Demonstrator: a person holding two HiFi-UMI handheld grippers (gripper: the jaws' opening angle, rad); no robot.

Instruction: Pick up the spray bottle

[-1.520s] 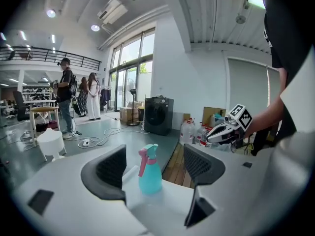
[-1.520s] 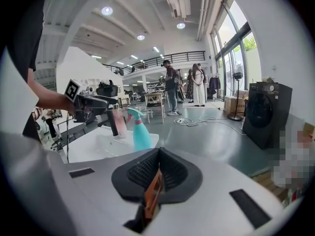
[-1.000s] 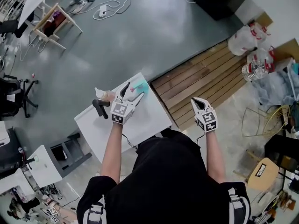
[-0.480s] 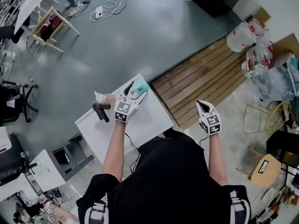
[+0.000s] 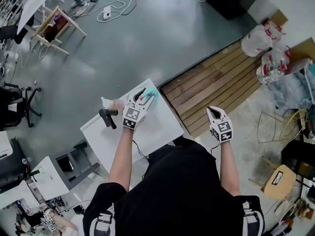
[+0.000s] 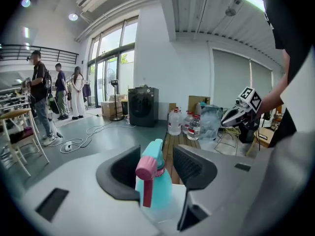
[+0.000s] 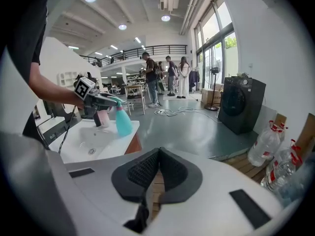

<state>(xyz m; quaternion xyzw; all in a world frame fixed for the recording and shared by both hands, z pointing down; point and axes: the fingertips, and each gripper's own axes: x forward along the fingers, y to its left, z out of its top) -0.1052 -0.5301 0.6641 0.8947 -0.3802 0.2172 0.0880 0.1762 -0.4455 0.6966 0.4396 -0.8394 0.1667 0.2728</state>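
A teal spray bottle point(image 5: 150, 93) with a pink trigger and nozzle point(image 6: 146, 167) stands upright at the far edge of the white washbasin counter point(image 5: 160, 126). My left gripper point(image 5: 144, 95) reaches round it, one jaw on each side. The jaws are closing, and in the left gripper view a narrow gap still shows between the right pad point(image 6: 189, 165) and the bottle point(image 6: 155, 188). My right gripper point(image 5: 212, 110) hangs off the counter's right side, shut with nothing in it point(image 7: 158, 156). From there the bottle point(image 7: 122, 122) shows far left.
A black faucet point(image 5: 107, 117) and a small pale bottle point(image 5: 107, 102) stand left of my left gripper. Wooden decking point(image 5: 211, 82) lies to the right, with large water jugs point(image 5: 268, 53) beyond. Several people point(image 6: 59, 90) stand far off by the windows, near a black washing machine point(image 6: 142, 106).
My left gripper's jaws have narrowed around the spray bottle, after it edged a little forward and down onto it. The right gripper has stayed shut in much the same place.
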